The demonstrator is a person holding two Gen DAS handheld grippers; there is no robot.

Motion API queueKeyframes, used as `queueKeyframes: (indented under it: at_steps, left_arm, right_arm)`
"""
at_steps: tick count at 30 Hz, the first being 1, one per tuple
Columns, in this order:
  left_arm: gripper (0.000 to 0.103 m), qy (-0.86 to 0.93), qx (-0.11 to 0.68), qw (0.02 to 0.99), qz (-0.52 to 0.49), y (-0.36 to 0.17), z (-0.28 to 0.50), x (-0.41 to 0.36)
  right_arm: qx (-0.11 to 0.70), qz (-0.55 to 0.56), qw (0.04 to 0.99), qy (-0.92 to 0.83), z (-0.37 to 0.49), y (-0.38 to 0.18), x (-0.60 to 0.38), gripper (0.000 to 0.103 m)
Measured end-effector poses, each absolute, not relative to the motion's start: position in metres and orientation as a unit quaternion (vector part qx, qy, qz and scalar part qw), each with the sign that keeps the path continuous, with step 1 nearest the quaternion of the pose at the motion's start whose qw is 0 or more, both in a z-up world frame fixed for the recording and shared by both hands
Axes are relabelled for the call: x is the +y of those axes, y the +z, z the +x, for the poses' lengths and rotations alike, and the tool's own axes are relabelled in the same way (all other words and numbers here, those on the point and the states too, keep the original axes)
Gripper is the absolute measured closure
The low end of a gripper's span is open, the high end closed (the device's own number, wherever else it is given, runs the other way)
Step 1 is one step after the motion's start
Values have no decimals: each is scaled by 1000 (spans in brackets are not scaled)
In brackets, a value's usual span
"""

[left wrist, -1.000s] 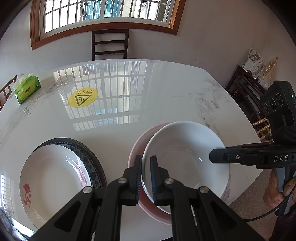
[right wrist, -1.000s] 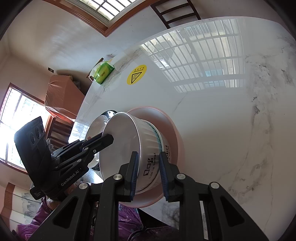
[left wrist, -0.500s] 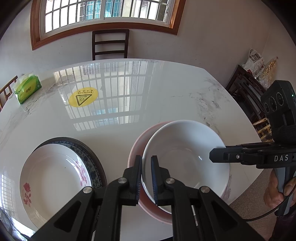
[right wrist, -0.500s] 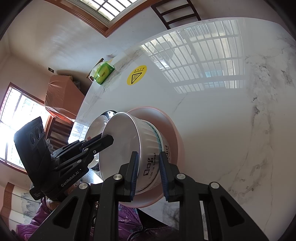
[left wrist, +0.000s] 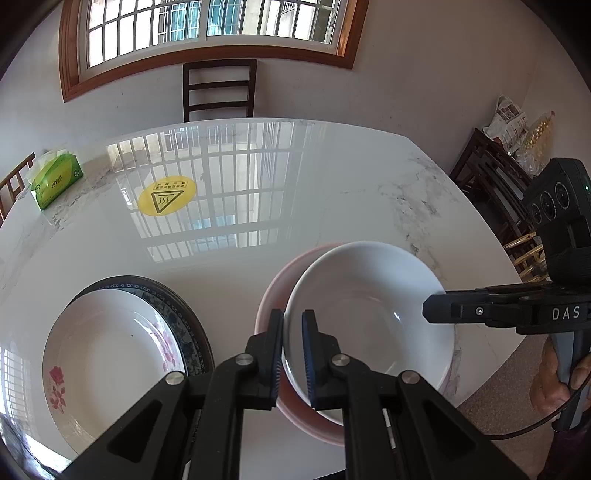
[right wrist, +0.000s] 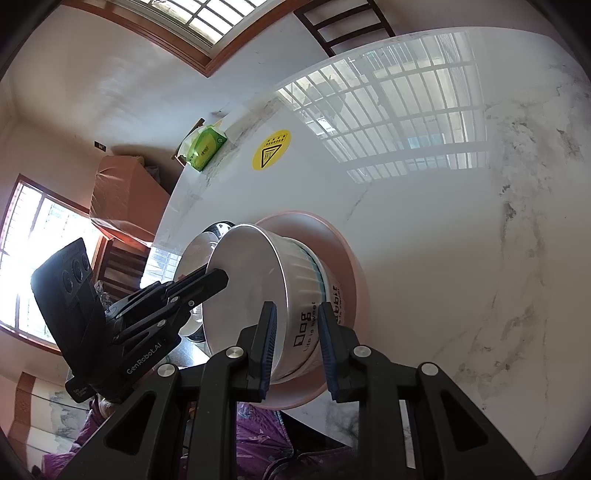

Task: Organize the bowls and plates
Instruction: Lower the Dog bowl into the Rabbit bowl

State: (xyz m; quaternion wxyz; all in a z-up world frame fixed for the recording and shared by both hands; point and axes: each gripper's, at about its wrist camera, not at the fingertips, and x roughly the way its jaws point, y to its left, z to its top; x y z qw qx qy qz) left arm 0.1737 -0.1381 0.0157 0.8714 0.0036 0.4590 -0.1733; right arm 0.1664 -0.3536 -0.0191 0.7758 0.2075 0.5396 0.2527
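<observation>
a round white marble desk [left wrist: 332,192] with a glossy top carries the dishes near its front edge. a deep white ceramic bowl [left wrist: 369,314] with black lettering on its outer wall sits inside a wider pale pink bowl [left wrist: 269,306], close to the desk's edge on the right side. the left gripper [left wrist: 293,350] is drawn narrow, its blue ribbed pads [left wrist: 307,354] clamped on the white bowl's near rim, one pad inside and one outside. the right gripper [right wrist: 295,343] stands a little wider and straddles the same bowl's wall on the opposite side, one finger inside the rim and the other over the lettered outside; whether both pads press on it i cannot tell for sure, though they sit right against it. in the left wrist view the right gripper's black tip reaches the bowl's rim from the right, with a hand [left wrist: 554,384] around its handle.

just left of the bowls lies a shallow white plate with a red rose print [left wrist: 107,362], resting on a dark plate with a blue patterned rim [left wrist: 184,317]; this stack is apart from the pink bowl. further back on the desk are a round yellow warning sticker [left wrist: 166,195] and, at the far left edge, a green tissue pack [left wrist: 55,181]. a dark wooden chair [left wrist: 219,88] stands behind the desk under a wood-framed window [left wrist: 207,22].
</observation>
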Motion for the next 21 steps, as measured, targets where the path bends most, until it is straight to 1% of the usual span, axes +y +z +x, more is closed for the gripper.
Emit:
queueKeyframes:
  at_steps: [3, 6, 13, 14, 15, 16, 21]
  left_arm:
    - [93, -174, 457, 872, 5, 17, 173, -137]
    - [92, -174, 450, 876, 5, 22, 172, -136]
    - [91, -175, 448, 877, -9, 25, 178, -129]
    - [91, -174, 448, 877, -12, 25, 178, -128]
    - [91, -175, 448, 876, -14, 24, 178, -127]
    - [90, -176, 448, 877, -13, 24, 178, -128]
    - [86, -175, 444, 878, -8, 25, 178, -129]
  right_arm:
    - [531, 180, 793, 240, 164, -12, -351, 79]
    - [520, 157, 808, 229, 162, -6, -350, 77]
    - [480, 116, 844, 210, 162, 8, -345, 77]
    - [473, 111, 849, 208, 163, 10, -344, 79]
    - [466, 109, 852, 211, 164, 12, -342, 83]
    - [462, 104, 854, 214, 165, 14, -339, 86]
    - [454, 78, 863, 209, 169, 14, -325, 88]
